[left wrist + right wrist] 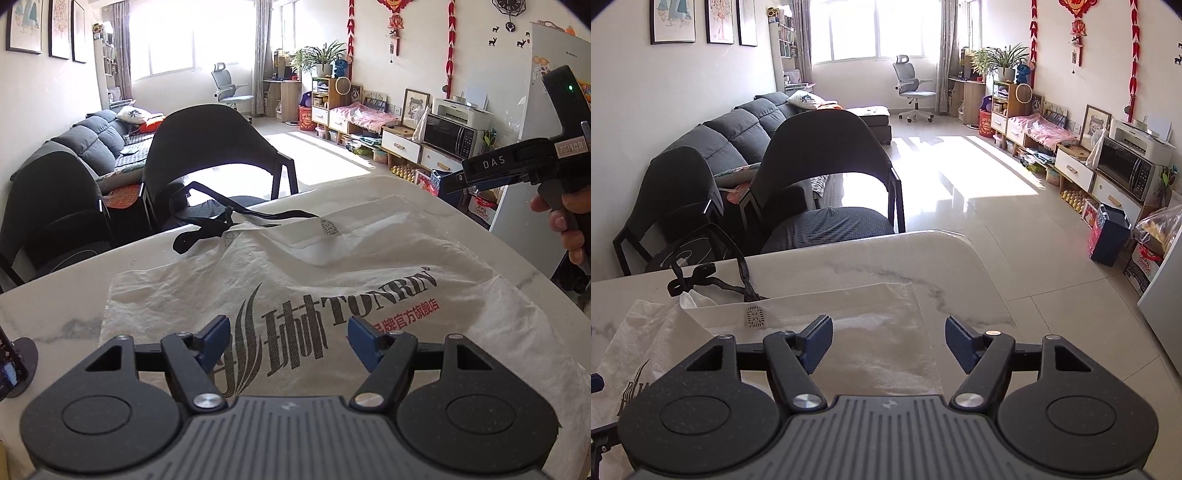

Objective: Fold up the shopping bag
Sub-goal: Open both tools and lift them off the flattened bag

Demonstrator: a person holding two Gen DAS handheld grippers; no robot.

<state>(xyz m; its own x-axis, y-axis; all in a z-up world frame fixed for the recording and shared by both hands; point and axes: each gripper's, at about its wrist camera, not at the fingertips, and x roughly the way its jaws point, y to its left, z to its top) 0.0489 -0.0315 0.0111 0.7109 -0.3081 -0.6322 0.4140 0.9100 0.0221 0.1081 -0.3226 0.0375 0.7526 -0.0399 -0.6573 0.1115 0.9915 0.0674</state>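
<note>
A white non-woven shopping bag (295, 266) with dark and red print lies flat on the marble table (55, 314), its black handles (207, 225) trailing toward the far left edge. My left gripper (288, 332) hovers open above the printed lettering with nothing between its blue pads. In the right wrist view the bag (879, 332) shows a folded white panel under my right gripper (888, 332), which is open and holds nothing; the handles (701, 277) lie at the left. The right gripper's body (517, 162), held by a hand, shows at the right of the left wrist view.
Two dark chairs (827, 166) stand at the table's far edge, with a grey sofa (738, 129) behind. The table's rounded corner (960, 243) drops to tiled floor on the right. A dark round object (22, 365) sits at the table's left edge.
</note>
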